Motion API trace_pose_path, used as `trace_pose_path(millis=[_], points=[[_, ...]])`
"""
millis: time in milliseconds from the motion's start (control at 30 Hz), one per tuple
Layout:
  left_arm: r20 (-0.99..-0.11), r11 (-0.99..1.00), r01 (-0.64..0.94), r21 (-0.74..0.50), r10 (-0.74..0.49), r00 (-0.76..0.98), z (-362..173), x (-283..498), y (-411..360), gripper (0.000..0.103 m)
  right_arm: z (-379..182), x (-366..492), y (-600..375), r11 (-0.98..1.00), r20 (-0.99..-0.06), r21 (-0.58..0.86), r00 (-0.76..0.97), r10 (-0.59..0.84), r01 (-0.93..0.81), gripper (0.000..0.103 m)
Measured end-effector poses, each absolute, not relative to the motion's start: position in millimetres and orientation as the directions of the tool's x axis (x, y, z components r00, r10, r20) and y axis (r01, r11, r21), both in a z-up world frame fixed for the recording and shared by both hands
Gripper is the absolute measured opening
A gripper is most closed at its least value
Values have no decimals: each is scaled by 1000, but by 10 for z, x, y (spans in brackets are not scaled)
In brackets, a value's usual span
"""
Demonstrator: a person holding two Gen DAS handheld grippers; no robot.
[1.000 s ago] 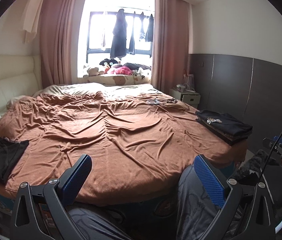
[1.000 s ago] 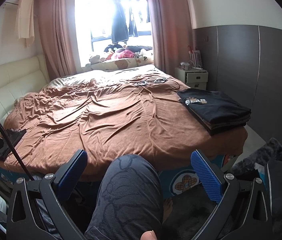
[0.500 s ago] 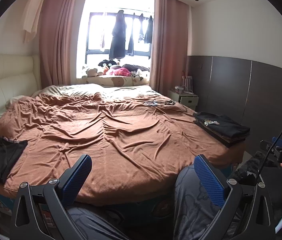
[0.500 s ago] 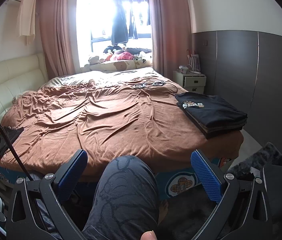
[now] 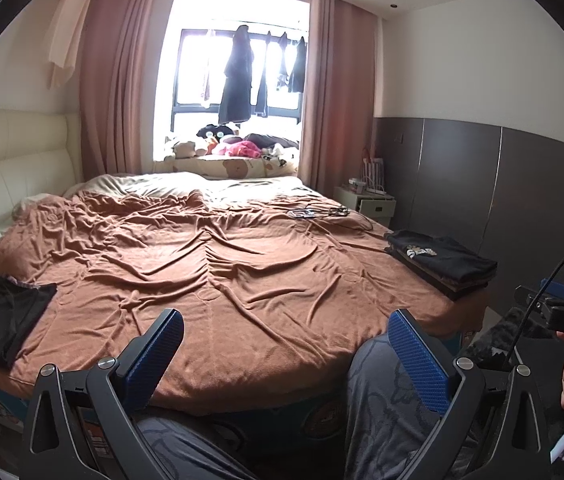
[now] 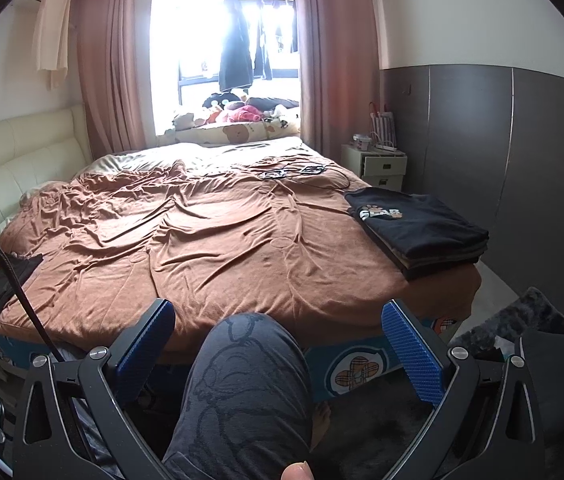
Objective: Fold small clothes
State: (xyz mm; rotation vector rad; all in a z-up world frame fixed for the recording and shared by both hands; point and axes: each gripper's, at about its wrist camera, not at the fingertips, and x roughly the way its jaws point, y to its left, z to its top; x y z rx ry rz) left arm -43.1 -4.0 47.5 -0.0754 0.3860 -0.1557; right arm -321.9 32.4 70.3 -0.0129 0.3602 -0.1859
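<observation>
A stack of folded dark clothes lies on the bed's near right corner, a black shirt with a printed logo on top. A loose black garment lies flat at the near left edge of the bed. My left gripper hangs open above the bed's foot, nothing between its blue pads. My right gripper is open too, held back from the bed over a person's knee. Both grippers are well short of either pile.
The bed carries a wrinkled brown cover. Cables and small items lie near its far right side. A white nightstand stands by the grey wall. Stuffed toys sit on the window sill. A dark rug lies at right.
Both views have pulled slightly back and lower from the bed. The clothes have not moved and both grippers stay open.
</observation>
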Motion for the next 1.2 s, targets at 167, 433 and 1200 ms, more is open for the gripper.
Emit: trace_pose_path(millis=[167,433,1200], points=[[-364,985,135,-104,-164,917,492,-447,-21,103,713,-3235,315,982,-341,-54,921,-186,179,103],[-364,986,124,-110,-156,918,524,-475,-5,103,730,-3236,283,984,-340,-65,923,-181,169,103],[-356,986,140,-90,-163,920,556,-521,-63,103,740,-3282,168,984,-334,-68,925,-180,167,103]])
